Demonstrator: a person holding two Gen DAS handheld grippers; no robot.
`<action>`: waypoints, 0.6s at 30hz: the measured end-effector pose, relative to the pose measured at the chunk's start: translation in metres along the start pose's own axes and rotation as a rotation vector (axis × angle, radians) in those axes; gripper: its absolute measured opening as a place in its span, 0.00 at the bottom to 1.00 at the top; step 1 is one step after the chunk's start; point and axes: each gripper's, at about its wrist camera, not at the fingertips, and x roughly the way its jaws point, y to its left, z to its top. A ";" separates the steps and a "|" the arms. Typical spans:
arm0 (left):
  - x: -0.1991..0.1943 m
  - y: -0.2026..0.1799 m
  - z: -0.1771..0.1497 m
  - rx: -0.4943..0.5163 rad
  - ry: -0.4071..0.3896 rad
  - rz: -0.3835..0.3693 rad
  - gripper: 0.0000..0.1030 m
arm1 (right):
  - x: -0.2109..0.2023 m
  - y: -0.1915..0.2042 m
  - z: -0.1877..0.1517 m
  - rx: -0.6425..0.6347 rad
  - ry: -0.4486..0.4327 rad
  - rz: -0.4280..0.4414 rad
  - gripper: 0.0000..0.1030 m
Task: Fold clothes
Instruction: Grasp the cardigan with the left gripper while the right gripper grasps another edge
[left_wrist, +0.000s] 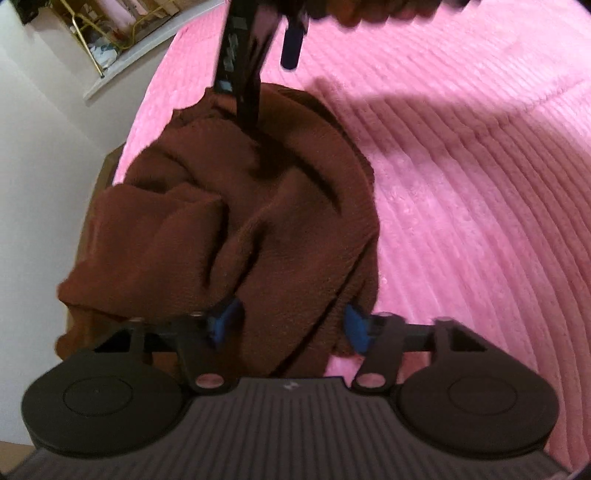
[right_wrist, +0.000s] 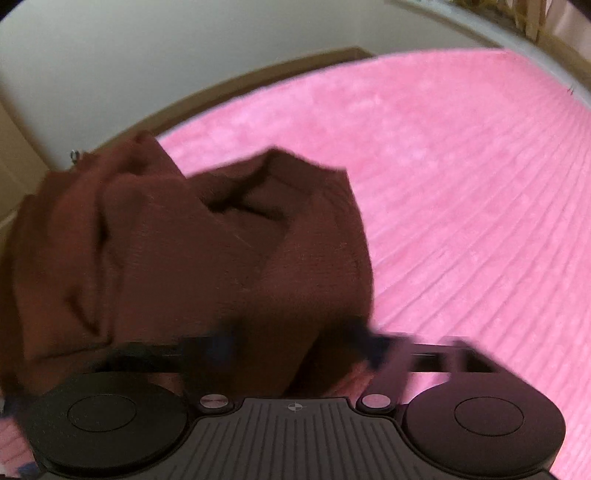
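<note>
garment (left_wrist: 236, 221) on bedspread (left_wrist: 461, 184) – wall (left_wrist: 44, 147) left

Pink ribbed bedspread (left_wrist: 461, 177) on a wood-edged bed (right_wrist: 221, 85), beside a white wall (left_wrist: 48, 147).

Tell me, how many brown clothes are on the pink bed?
1. The brown garment lies crumpled at the edge of the pink bedspread, near the wall. It is bunched up, so something smaller could hide in its folds.

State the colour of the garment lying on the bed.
Dark reddish brown garment, sharpest in the left wrist view.
</note>
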 end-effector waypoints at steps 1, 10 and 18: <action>0.002 0.002 -0.001 -0.007 -0.005 -0.008 0.28 | -0.004 -0.002 0.000 0.021 -0.009 0.000 0.08; -0.073 0.024 0.013 -0.096 -0.128 0.033 0.06 | -0.155 -0.046 -0.043 0.185 -0.197 0.037 0.03; -0.182 -0.037 0.080 -0.056 -0.258 -0.004 0.05 | -0.348 -0.139 -0.214 0.364 -0.379 -0.016 0.01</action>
